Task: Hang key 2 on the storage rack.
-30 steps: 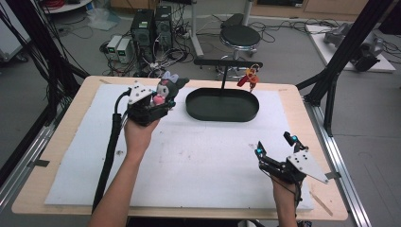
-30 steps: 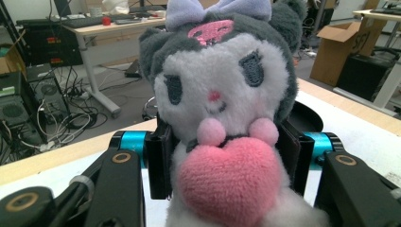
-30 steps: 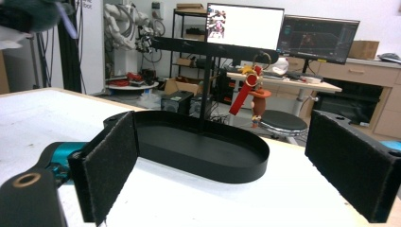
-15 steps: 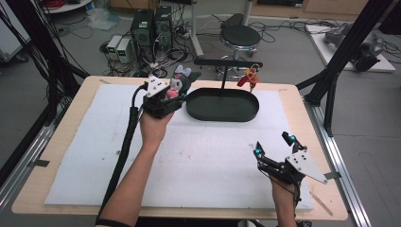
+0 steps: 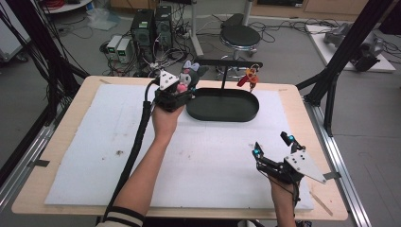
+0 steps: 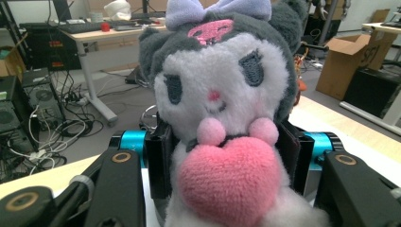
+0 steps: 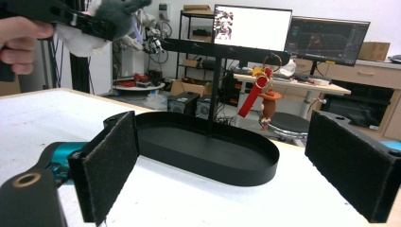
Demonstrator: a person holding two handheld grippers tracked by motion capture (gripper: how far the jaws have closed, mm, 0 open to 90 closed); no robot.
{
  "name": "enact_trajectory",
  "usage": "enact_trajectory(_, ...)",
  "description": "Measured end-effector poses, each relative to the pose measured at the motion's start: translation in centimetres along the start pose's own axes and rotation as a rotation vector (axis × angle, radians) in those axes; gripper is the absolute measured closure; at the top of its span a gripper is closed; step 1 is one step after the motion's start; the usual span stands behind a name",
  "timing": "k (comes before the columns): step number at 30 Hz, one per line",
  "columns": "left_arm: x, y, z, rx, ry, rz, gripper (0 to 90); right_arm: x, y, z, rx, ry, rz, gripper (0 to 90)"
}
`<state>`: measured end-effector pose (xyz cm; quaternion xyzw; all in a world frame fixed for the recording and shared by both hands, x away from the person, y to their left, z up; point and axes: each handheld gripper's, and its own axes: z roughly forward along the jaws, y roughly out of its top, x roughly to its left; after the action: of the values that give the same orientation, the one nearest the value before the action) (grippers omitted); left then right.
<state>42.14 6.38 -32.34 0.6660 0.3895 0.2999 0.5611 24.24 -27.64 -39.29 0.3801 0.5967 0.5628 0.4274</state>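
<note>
A grey and white plush doll (image 6: 222,99) with a lilac bow and a pink heart sits squeezed between my left gripper's jaws. In the high view my left gripper (image 5: 182,90) holds the plush doll (image 5: 189,78) up at the left end of the black oval tray (image 5: 222,116), just under the stand's crossbar (image 5: 231,62). A red and orange keychain figure (image 5: 248,78) hangs from the bar's right end. My right gripper (image 5: 272,146) rests open near the table's front right, its pads (image 7: 111,163) wide apart and facing the tray (image 7: 208,151) and the keychain figure (image 7: 262,97).
A white foam mat (image 5: 94,156) covers the wooden table. Behind the table stand computer towers (image 5: 151,23), cables and a round stool (image 5: 241,35). Black frame struts (image 5: 350,47) rise at the right edge. The left gripper's thick cable (image 5: 135,151) trails along the forearm.
My left gripper has carried the plush doll rightward and farther back, up to the tray's left end under the crossbar. The right gripper has stayed in place, open.
</note>
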Motion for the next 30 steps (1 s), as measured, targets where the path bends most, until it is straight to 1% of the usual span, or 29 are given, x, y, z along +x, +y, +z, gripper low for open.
enact_trajectory(5, -0.1, 0.1, 0.8, -0.003, 0.022, -0.001, 49.6, -0.1, 0.0, -0.1, -0.001, 0.0, 0.003, 9.8)
enact_trajectory(7, 0.1, 0.0, 1.2, -0.003, 0.028, -0.014, 49.6, -0.2, 0.0, -0.1, -0.007, 0.0, 0.001, 9.8)
enact_trajectory(10, 0.3, 0.0, 1.8, 0.003, 0.025, -0.039, 49.7, -0.2, 0.0, -0.1, -0.008, 0.002, 0.0, 9.8)
enact_trajectory(12, 0.4, -0.1, 2.0, 0.003, 0.023, -0.046, 49.7, -0.1, 0.0, -0.1, -0.005, 0.004, 0.005, 9.8)
enact_trajectory(16, 0.2, -0.1, 2.6, 0.005, 0.027, -0.038, 49.6, -0.2, -0.1, 0.0, -0.002, 0.003, 0.004, 9.8)
enact_trajectory(18, 0.0, 0.0, 3.0, -0.002, 0.026, -0.039, 49.7, -0.2, -0.1, 0.0, -0.005, 0.002, 0.003, 9.8)
enact_trajectory(21, -0.4, 0.3, 3.4, -0.011, 0.034, -0.02, 49.6, -0.3, 0.0, -0.1, -0.006, 0.001, 0.007, 9.8)
enact_trajectory(24, -0.6, 0.5, 3.8, -0.01, 0.051, -0.004, 49.6, -0.3, 0.0, -0.1, -0.004, 0.0, 0.009, 9.8)
enact_trajectory(27, -0.6, 0.5, 4.0, 0.006, 0.08, 0.007, 49.6, -0.3, -0.1, -0.1, -0.004, 0.0, 0.004, 9.8)
enact_trajectory(30, -0.4, 0.5, 4.0, 0.006, 0.089, 0.004, 49.7, -0.4, 0.0, -0.1, -0.007, -0.001, 0.003, 9.8)
